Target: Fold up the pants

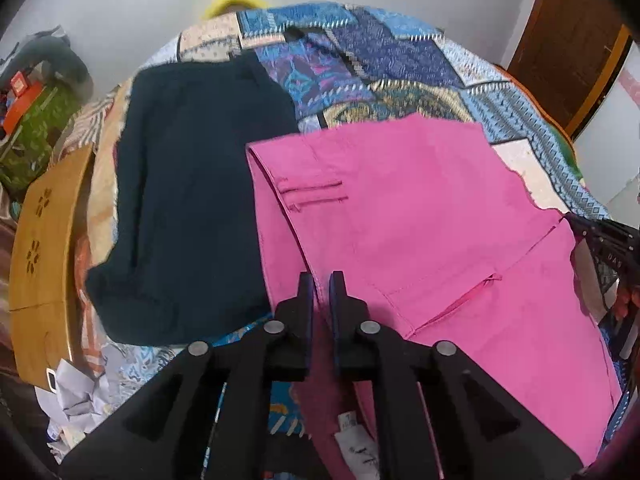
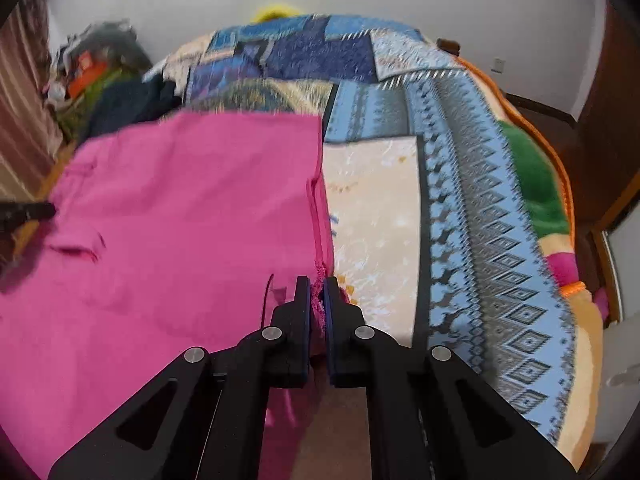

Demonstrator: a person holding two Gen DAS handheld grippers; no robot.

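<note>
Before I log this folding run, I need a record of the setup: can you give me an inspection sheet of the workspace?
Surface: bed under a blue patchwork-print blanket, rumpled.
Job's things: bright pink cotton pants spread flat on the blanket, pockets up.
Clutter: dark navy folded garment left of the pants; crumpled white paper by the bed's edge.
Grippers: left gripper shut on the pants' near edge; right gripper shut on their frayed hem corner.
Cables: nothing seen.
Surroundings: white wall, brown wooden door, carved wooden board, piled bags.
</note>
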